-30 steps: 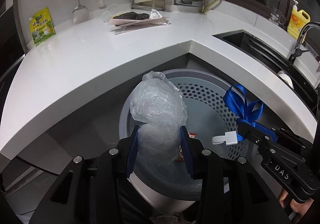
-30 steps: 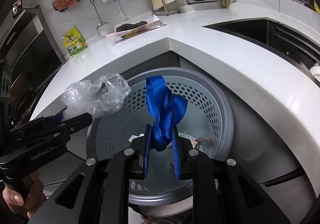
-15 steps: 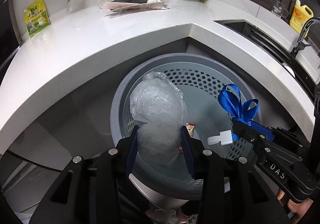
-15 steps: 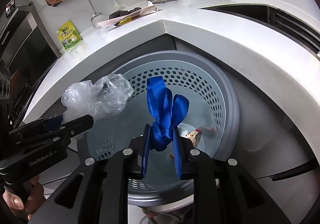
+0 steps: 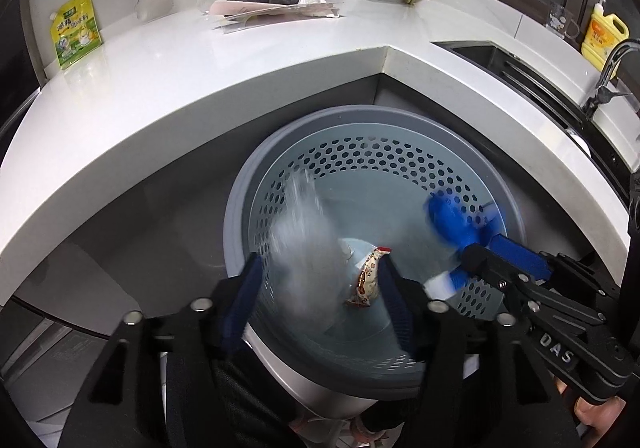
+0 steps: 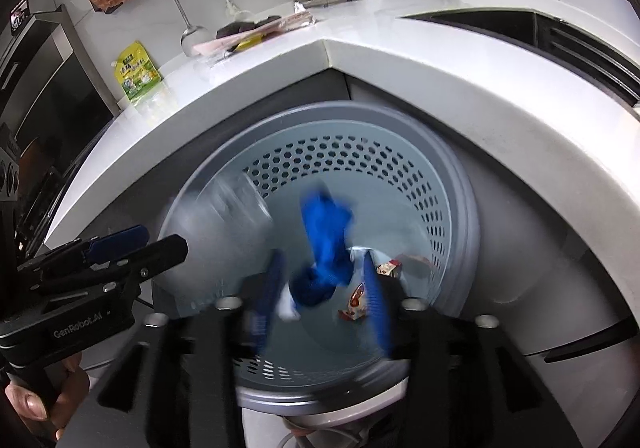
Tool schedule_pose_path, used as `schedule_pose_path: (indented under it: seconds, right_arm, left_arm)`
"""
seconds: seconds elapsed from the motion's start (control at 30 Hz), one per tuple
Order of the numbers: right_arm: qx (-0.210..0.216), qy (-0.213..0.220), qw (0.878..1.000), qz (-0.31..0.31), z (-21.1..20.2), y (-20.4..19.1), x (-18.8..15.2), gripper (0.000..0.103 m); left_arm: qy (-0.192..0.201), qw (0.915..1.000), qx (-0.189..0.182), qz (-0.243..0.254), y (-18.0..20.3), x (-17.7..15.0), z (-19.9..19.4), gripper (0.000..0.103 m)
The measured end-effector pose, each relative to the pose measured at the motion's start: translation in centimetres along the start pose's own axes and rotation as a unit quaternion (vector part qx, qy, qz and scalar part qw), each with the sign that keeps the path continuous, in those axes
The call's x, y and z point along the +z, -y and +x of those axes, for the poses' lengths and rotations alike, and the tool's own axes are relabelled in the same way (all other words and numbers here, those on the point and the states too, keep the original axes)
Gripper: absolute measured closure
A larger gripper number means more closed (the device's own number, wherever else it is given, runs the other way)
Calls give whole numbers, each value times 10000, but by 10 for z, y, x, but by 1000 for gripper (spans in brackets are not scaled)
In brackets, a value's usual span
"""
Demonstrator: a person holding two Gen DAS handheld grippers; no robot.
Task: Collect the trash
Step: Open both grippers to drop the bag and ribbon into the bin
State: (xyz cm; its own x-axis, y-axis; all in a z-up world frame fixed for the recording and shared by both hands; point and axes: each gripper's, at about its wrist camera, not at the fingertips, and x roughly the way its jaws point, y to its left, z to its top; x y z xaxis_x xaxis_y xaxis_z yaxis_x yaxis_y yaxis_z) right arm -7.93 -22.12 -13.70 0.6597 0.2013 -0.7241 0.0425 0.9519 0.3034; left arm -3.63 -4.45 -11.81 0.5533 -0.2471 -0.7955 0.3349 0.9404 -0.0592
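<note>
Two grippers are held over a grey bin (image 5: 400, 152) with small holes in its wall, near the white counter (image 5: 200, 80). The jaws of the left gripper (image 5: 320, 288) are opening, and a clear plastic bag (image 5: 304, 248) is seen blurred between them, no longer pinched. The jaws of the right gripper (image 6: 324, 300) are opening too. A blue ribbon (image 6: 326, 244) (very blurred) is seen between its pads, loose and low inside the bin. A small snack wrapper (image 5: 366, 282) is lying at the bottom of the bin. Far on the counter, a green pouch (image 5: 74, 32) is leaned against the wall.
</note>
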Motion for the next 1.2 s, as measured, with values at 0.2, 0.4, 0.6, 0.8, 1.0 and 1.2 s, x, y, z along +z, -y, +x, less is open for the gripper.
schedule_pose_path:
  seconds: [0.2,0.4,0.6,0.8,1.0,1.2]
  right_arm:
    - [-3,24,10000,28,-1,2,-1,56]
    - [4,37,10000,35,-3,2,-2,56]
    - [12,75,10000,55,-5,3,-2,56]
    - [0,122,9999,62,-10,5,-1,56]
    - [-21,232,9997,23,-20,2,3,54]
    - [-57,308,9995,-45,-26,-2,9,52]
  left_arm:
    - [10,10000,31,-7,-1,-1,-1,33]
    - [34,10000,48,-15,-1,-1,-2,29]
    - [102,9999,56,-54,-4,-1,-6,23]
    - [177,9998,71,-111,-7,2,-10,18]
    - [281,9994,102,-160,-13,5,-16,16]
    - [457,9987,134,-188,-19,13,-27,13]
